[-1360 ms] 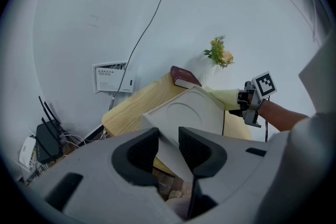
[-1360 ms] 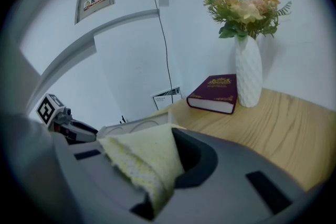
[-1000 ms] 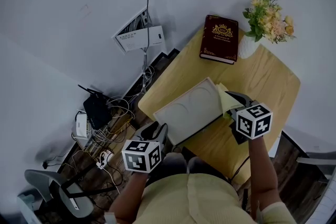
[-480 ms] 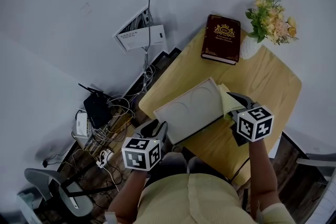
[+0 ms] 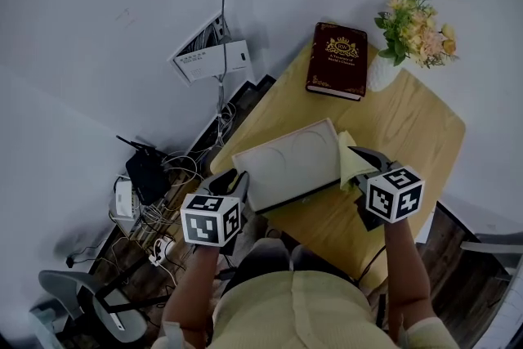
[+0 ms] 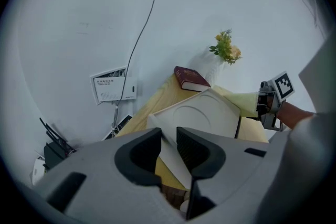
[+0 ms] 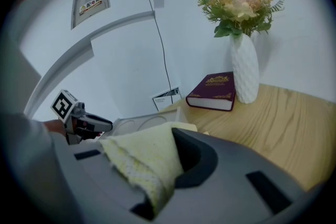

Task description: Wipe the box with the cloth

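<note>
A flat white box [image 5: 292, 163] lies aslant on the round wooden table [image 5: 413, 131]; one side seems raised a little. My left gripper [image 5: 235, 182] is at the box's near left corner. In the left gripper view the box [image 6: 205, 115] runs in between the jaws, and the left gripper [image 6: 169, 144] is shut on that corner. A pale yellow cloth [image 5: 350, 160] rests against the box's right edge. My right gripper [image 5: 361, 165] is shut on it. In the right gripper view the cloth [image 7: 143, 159] bulges out over the right gripper [image 7: 163, 165] and hides one jaw.
A dark red book [image 5: 337, 60] and a white vase of flowers [image 5: 407, 30] stand at the table's far side. Left of the table, on the floor, lie a router with tangled cables [image 5: 151, 176] and a white wall panel [image 5: 208, 58]. A chair [image 5: 82, 298] is at the lower left.
My left gripper has moved up and in along the box's near left corner, and the box has shifted slightly. The right gripper with the cloth has stayed at the box's right edge.
</note>
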Tool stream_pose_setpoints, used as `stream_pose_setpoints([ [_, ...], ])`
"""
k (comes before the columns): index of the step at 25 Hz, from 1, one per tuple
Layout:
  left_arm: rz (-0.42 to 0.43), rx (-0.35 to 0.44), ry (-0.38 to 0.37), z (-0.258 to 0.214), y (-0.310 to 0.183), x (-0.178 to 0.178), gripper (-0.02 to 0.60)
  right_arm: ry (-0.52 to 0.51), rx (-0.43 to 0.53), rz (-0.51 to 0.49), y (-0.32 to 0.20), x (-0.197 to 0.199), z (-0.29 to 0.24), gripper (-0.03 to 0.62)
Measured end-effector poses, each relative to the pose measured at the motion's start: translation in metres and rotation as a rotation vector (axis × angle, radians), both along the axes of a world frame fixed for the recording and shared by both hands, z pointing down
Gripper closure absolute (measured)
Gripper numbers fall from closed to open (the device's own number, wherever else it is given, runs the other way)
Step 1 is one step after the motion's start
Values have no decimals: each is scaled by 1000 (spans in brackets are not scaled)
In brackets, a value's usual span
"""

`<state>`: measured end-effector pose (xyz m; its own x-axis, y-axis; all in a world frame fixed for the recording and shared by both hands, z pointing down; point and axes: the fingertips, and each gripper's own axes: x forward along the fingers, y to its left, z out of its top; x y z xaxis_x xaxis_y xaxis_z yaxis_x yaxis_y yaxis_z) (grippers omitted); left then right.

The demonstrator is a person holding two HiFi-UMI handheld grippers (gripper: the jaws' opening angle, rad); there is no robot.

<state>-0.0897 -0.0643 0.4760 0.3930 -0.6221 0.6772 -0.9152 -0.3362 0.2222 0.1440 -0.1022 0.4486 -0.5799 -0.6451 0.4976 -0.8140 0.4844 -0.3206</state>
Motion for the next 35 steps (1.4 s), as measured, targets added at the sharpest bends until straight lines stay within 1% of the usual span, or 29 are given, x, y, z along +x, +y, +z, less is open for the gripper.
stream_pose_setpoints([
  [3, 28, -7, -13, -1, -4, 0, 476, -34, -11, -34, 7, -9, -2, 563],
  [6, 40, -5, -18, -1, -4, 0, 476, -15, 8, -38, 10, -12, -2, 563],
  [10, 29, 16, -12, -1, -3, 0, 476, -40, 26, 36, 8, -1, -5, 563],
  [13, 19, 42, -8, -1, -3, 0, 474, -47, 58, 98, 5, 17, -14, 563],
  [16, 15, 52, 2, -2, -2, -1, 474, -60, 96, 164, -3, 40, -25, 563],
  [19, 11, 64, 6, -2, -2, -1, 472, -44, 120, 186, -14, 57, -31, 563],
  [21, 2, 75, 6, -2, -2, -2, 472, -25, 123, 160, -23, 59, -32, 563],
  [24, -10, 93, 1, -3, -1, -3, 472, -3, 119, 98, -36, 50, -27, 563],
  [31, -27, 115, -5, -3, -1, -3, 474, -98, 68, -29, -56, 10, -3, 563],
  [35, -30, 119, -3, -3, -1, -2, 474, -109, 32, -119, -63, -5, 8, 563],
])
